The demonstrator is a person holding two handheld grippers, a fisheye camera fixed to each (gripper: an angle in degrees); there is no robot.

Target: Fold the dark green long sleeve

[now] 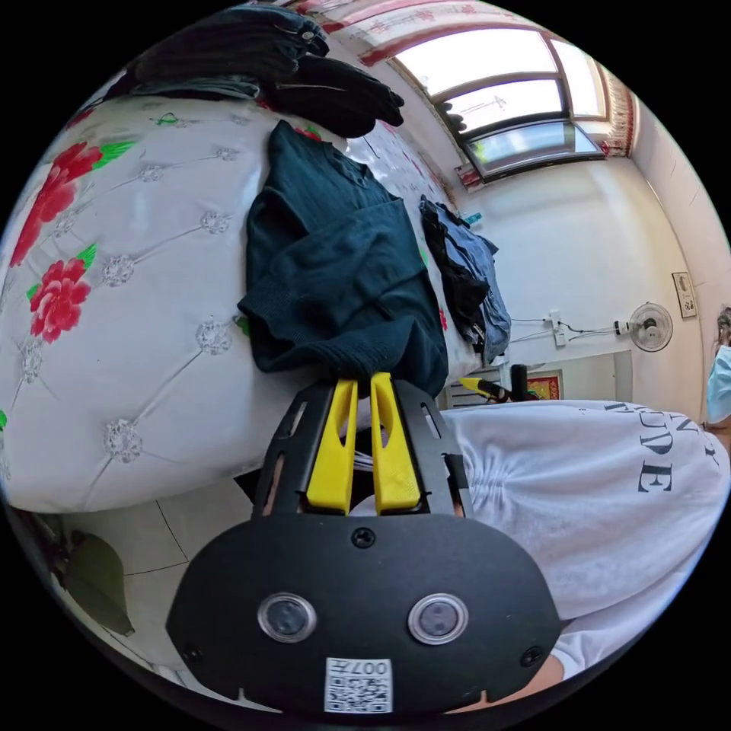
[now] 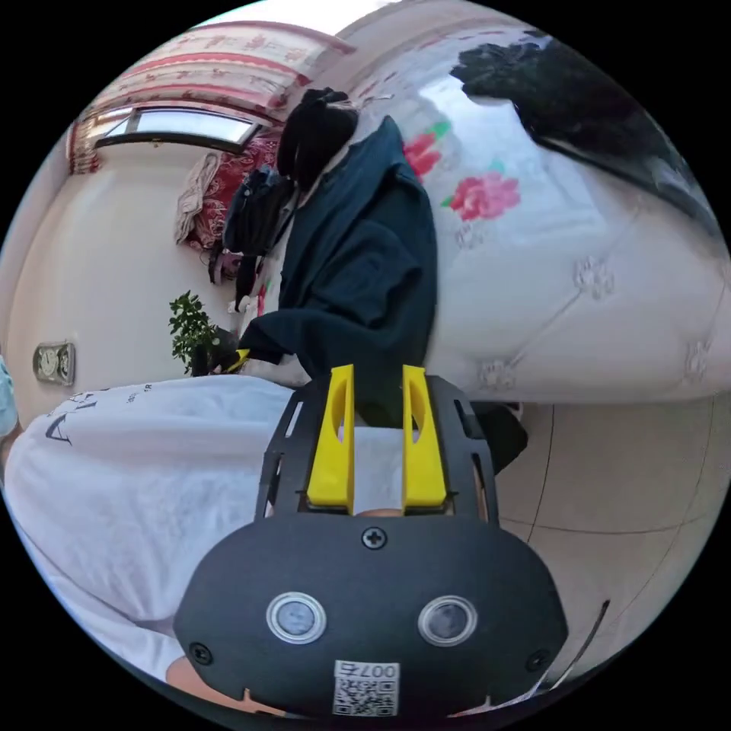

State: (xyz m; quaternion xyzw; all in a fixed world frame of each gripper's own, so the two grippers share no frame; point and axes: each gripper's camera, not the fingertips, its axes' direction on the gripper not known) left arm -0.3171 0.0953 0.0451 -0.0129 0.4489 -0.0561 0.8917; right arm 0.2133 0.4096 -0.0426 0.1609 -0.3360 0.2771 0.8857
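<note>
The dark green long sleeve (image 1: 335, 259) lies bunched on a white quilted mattress with red flowers (image 1: 114, 304), its ribbed hem hanging over the near edge. My left gripper (image 1: 364, 381) has its yellow jaws nearly together, pinching that hem at the tips. In the right gripper view the same garment (image 2: 365, 259) drapes off the mattress (image 2: 579, 304). My right gripper (image 2: 377, 381) holds a thicker fold of the dark cloth between its jaws. The left gripper's yellow tip (image 2: 237, 358) shows at the garment's other lower corner.
Black and blue clothes are piled at the mattress's far end (image 1: 304, 61) and along its side (image 1: 468, 282). A person in a white top (image 1: 594, 487) stands close behind both grippers. Tiled floor (image 2: 609, 487) runs beside the bed, with a potted plant (image 2: 190, 331) by the wall.
</note>
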